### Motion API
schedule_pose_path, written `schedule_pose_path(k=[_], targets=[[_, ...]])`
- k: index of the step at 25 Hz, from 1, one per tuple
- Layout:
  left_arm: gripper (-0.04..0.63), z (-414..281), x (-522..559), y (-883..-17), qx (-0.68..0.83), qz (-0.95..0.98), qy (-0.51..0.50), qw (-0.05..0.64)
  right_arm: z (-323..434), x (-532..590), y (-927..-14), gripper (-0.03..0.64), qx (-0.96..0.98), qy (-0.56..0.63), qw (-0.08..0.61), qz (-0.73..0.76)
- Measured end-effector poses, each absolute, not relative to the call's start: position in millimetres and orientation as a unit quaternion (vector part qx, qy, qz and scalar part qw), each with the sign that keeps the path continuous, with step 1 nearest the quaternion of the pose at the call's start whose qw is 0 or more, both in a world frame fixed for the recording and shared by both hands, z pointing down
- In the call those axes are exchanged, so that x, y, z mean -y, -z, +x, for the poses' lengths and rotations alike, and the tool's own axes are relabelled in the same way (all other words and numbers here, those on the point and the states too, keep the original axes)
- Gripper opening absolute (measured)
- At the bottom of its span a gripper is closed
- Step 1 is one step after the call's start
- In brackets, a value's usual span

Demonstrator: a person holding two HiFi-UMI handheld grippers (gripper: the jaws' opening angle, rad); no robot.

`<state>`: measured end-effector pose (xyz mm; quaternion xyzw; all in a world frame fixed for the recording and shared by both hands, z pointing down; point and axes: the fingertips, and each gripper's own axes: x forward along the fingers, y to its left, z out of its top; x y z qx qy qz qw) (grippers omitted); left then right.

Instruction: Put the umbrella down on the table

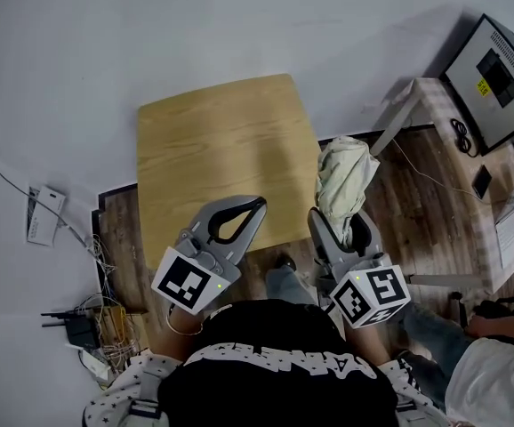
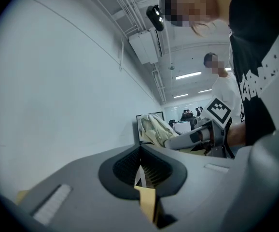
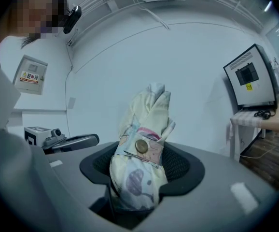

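Note:
A folded cream umbrella (image 1: 343, 181) with a snap-button strap stands upright in my right gripper (image 1: 340, 225), just off the right edge of the wooden table (image 1: 226, 163). In the right gripper view the jaws are shut on the umbrella (image 3: 142, 163) at its lower part, the right gripper (image 3: 139, 173) gripping it from both sides. My left gripper (image 1: 255, 205) hovers over the table's near edge, shut with nothing in it. Its tips meet in the left gripper view (image 2: 140, 178), where the umbrella (image 2: 155, 129) shows farther off.
A side desk with a screened machine (image 1: 497, 69) stands at the right. Cables, a power strip (image 1: 44, 213) and a router (image 1: 79, 327) lie on the floor at the left. Another person (image 1: 497, 372) sits at the lower right. A white wall lies beyond the table.

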<state>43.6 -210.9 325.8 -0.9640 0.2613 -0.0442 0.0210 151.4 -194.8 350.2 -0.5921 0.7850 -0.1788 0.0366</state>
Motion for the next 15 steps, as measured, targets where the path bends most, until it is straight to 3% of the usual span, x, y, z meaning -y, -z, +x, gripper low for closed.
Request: schedule_pose_path(k=[15], targets=[[0.000, 62, 246, -338, -0.308, -0.949, 0.063, 0.014, 169, 244, -373, 0.276, -0.807, 0.198, 0.024, -0.556]])
